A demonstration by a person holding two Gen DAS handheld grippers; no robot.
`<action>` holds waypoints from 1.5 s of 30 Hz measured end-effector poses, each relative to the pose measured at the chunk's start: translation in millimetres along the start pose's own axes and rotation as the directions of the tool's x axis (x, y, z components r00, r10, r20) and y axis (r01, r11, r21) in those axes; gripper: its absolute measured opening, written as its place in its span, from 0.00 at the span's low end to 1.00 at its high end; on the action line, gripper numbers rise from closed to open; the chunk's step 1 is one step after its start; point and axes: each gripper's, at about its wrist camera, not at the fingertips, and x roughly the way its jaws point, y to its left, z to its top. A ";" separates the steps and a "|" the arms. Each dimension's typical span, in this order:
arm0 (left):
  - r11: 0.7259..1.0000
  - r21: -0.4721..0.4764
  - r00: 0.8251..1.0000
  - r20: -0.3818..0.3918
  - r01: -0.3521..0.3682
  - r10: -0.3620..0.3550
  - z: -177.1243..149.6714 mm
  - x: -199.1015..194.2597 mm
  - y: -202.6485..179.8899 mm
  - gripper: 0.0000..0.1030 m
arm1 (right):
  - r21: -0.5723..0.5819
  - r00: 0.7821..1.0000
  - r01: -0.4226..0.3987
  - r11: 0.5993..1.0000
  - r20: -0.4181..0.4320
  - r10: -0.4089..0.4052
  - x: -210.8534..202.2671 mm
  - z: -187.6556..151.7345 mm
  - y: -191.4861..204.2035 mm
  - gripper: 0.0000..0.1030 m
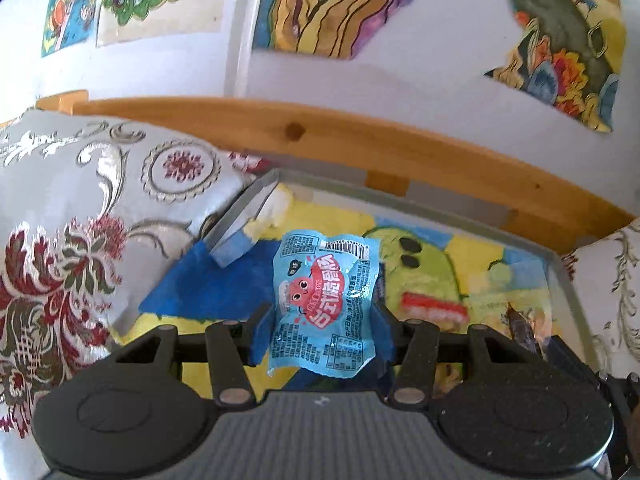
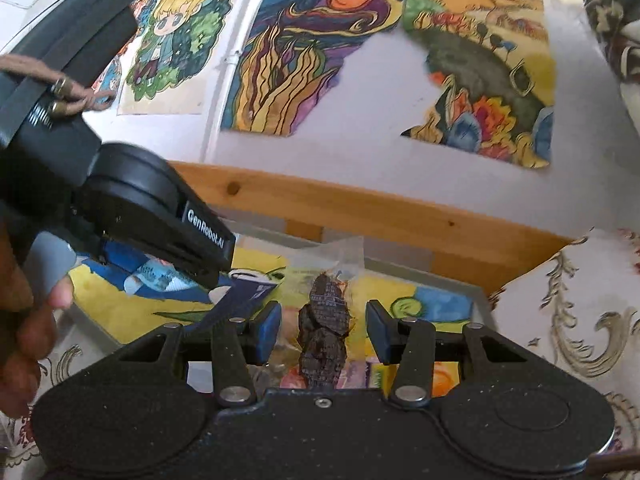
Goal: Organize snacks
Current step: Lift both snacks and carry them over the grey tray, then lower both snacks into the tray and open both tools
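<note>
A snack packet (image 1: 324, 304) sits between the left hand-held gripper's (image 1: 320, 330) fingers, above the tray (image 1: 560, 280). Cushions flank the tray (a wooden rail (image 1: 320, 128) runs behind it).

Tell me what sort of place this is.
Probably a room in a home, perhaps a child's bedroom or sitting corner. Hand-coloured drawings are stuck to the white wall, embroidered cushions lie against a pine rail, and a glass-topped table covers more drawings.

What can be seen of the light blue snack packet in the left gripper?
The light blue snack packet is a small, glossy, crinkled plastic pouch with a red cartoon figure, red banner lettering, fine print and a barcode near its top edge. It stands roughly upright, sealed, pinched on both sides by the left gripper blue pads, above the colourful tray.
</note>
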 end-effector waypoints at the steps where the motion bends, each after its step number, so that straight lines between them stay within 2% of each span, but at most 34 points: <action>1: 1.000 0.000 1.000 -0.005 -0.002 0.002 -1.7 1.5 0.8 0.54 | 0.002 1.000 -0.002 1.000 -0.005 0.002 0.8 -1.0 0.9 0.47; 9: 1.000 -0.010 0.999 -0.037 0.000 -0.001 -10.0 9.8 2.8 0.54 | 0.023 0.998 -0.026 0.999 -0.061 0.027 9.8 -5.7 0.4 0.47; 19: 1.000 -0.004 0.998 -0.068 -0.003 0.002 -12.4 13.5 1.8 0.58 | 0.016 0.996 -0.029 0.999 -0.088 0.030 15.4 -7.4 -0.3 0.48; 25: 0.999 -0.049 0.997 -0.076 -0.021 0.017 -11.6 11.8 3.3 0.62 | 0.016 0.996 -0.013 1.000 -0.088 0.014 14.7 -7.1 -1.9 0.67; 32: 0.999 -0.049 1.000 -0.016 0.000 -0.001 -3.7 -11.8 4.3 0.81 | 0.019 0.998 0.022 1.000 -0.056 -0.021 0.1 3.2 -8.0 0.85; 40: 0.998 -0.066 0.996 0.088 -0.012 0.018 2.2 -62.4 9.0 0.97 | 0.091 0.994 0.103 0.990 0.034 -0.107 -44.1 22.3 -22.4 0.99; 45: 0.996 -0.085 0.992 0.128 -0.006 0.017 3.1 -96.7 18.7 0.99 | 0.109 0.989 0.116 0.987 0.075 -0.124 -81.1 34.8 -28.6 0.99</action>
